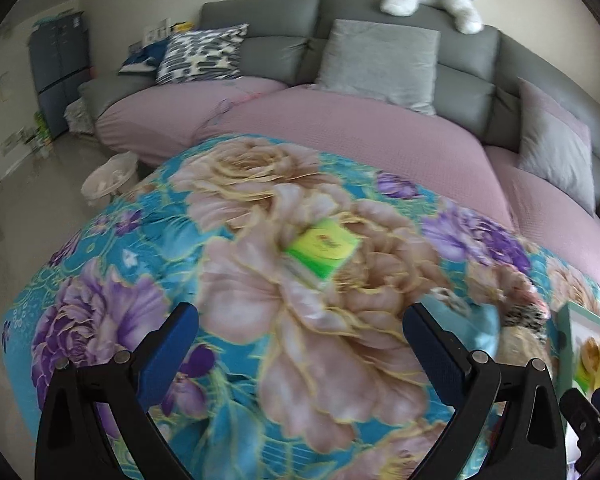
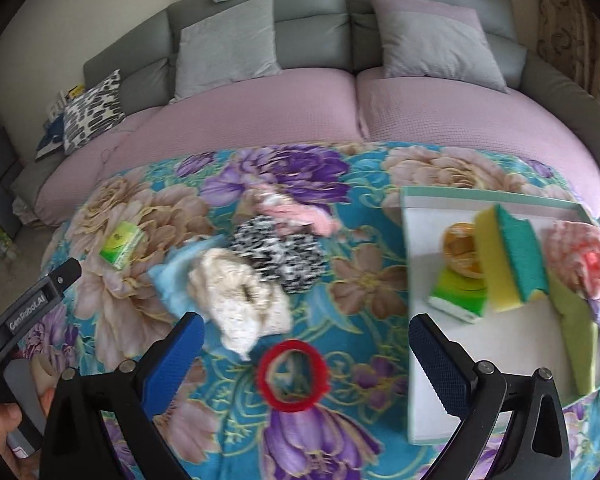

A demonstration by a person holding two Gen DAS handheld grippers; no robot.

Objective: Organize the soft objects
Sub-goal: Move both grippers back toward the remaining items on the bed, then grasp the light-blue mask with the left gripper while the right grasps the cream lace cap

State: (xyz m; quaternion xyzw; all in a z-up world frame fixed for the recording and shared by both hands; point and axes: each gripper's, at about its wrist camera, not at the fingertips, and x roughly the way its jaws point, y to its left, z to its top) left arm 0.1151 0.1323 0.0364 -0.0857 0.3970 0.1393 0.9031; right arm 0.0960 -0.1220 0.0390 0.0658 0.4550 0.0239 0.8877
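Both tongs, left gripper (image 1: pixel 300 344) and right gripper (image 2: pixel 306 354), gape empty. Shallow white mint-rimmed tray (image 2: pixel 428 360) already holds sponges and a pink scrunchie. Red fuzzy hair ring (image 2: pixel 293 376) and fluffy scrunchies remain on the floral blanket (image 2: pixel 360 288).

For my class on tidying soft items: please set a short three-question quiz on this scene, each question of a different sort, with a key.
1. True or false: the yellow and green sponge is already inside the white tray.
2. Multiple choice: what lies on the floral blanket between the open fingers of the right tongs? A) a pillow B) a red ring-shaped hair tie C) a stuffed dog
3. Fill in: the small green tissue pack ahead of the left tongs rests on the ____.

Key: 1 true; 2 B; 3 floral blanket.
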